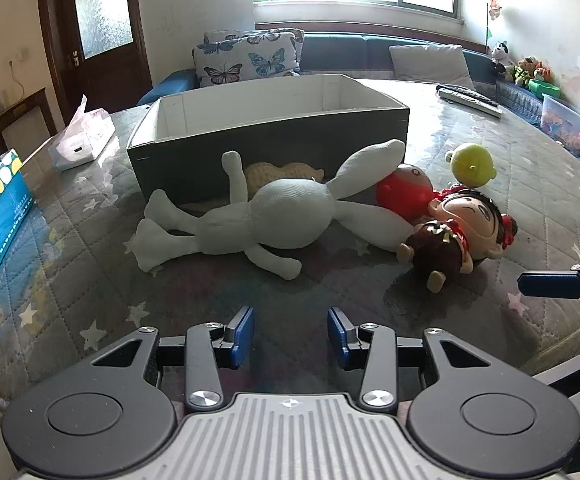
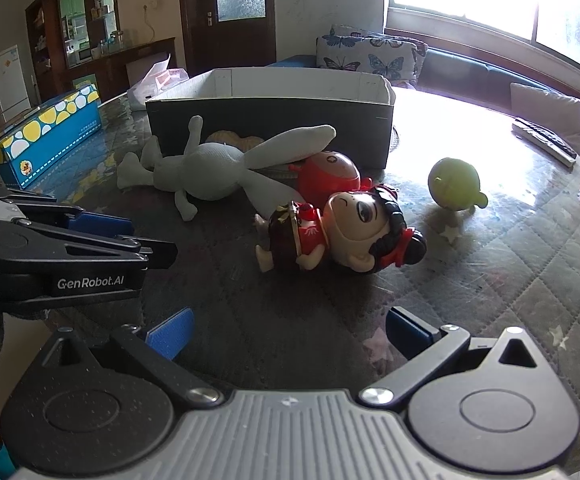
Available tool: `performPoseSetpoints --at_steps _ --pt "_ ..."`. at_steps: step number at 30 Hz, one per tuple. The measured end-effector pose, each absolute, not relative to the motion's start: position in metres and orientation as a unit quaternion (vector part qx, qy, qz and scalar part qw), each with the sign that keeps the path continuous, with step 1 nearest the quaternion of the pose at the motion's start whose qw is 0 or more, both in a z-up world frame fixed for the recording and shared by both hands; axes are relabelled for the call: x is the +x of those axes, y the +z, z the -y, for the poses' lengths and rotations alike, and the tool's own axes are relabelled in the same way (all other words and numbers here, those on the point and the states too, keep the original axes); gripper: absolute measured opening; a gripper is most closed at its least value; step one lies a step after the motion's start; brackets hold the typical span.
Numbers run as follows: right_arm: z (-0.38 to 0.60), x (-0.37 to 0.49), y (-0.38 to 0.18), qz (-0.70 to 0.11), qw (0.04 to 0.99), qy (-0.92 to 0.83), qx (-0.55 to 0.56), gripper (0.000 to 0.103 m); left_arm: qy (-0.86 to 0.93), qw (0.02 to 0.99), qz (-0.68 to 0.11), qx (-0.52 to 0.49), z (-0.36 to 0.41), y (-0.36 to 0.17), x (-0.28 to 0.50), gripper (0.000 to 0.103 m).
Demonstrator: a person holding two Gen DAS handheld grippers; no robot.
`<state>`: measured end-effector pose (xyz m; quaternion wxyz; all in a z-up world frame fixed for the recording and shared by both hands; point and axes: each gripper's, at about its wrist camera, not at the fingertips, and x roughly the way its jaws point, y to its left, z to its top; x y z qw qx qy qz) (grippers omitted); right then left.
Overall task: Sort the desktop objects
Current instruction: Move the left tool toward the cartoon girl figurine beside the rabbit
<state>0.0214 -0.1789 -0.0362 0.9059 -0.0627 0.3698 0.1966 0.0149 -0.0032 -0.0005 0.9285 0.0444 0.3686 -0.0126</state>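
Sorting looks unstarted: the box [image 1: 266,136] seems empty, the white rabbit [image 1: 274,216], doll [image 2: 341,232] and green toy [image 2: 453,184] lie near it, and the left gripper [image 1: 291,336] and right gripper [image 2: 290,332] are both parted, holding nothing.

A soft white bunny [image 1: 274,216] lies flat on the table with its long ears stretched out, one ear leaning on the dark box [image 1: 274,136], which is open on top and white inside. A yellow knitted toy [image 1: 286,174] is tucked between the bunny and the box, and a round red toy [image 1: 405,192] lies just beside the bunny's ears. A doll with black hair and a red dress [image 1: 457,236] lies on its side touching the red toy, and a round green-yellow toy [image 1: 471,164] sits near them on the table.
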Motion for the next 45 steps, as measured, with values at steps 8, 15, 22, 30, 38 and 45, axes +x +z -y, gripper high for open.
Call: performPoseSetpoints --at_steps 8,15,22,30,38,45 --pt "0.176 0.025 -0.035 -0.370 0.905 0.201 -0.063 0.103 -0.015 0.929 -0.369 0.041 0.001 0.001 0.019 0.042" --pt "0.174 0.028 -0.032 -0.367 0.905 0.207 -0.061 0.103 -0.017 0.927 -0.371 0.041 0.000 0.002 0.024 0.042" --pt "0.173 0.032 -0.030 -0.367 0.904 0.210 -0.061 0.103 -0.019 0.927 -0.372 0.036 -0.002 0.003 0.029 0.041" --pt "0.172 0.034 -0.029 -0.367 0.904 0.212 -0.060 0.102 -0.029 0.924 -0.379 0.028 -0.003 0.005 0.034 0.041" --pt "0.173 0.042 -0.025 -0.367 0.903 0.214 -0.058 0.102 -0.035 0.925 -0.379 0.020 -0.006 0.009 0.042 0.041" --pt "0.179 0.047 -0.023 -0.367 0.904 0.210 -0.055 0.102 -0.045 0.923 -0.382 0.015 -0.007 0.010 0.050 0.041"
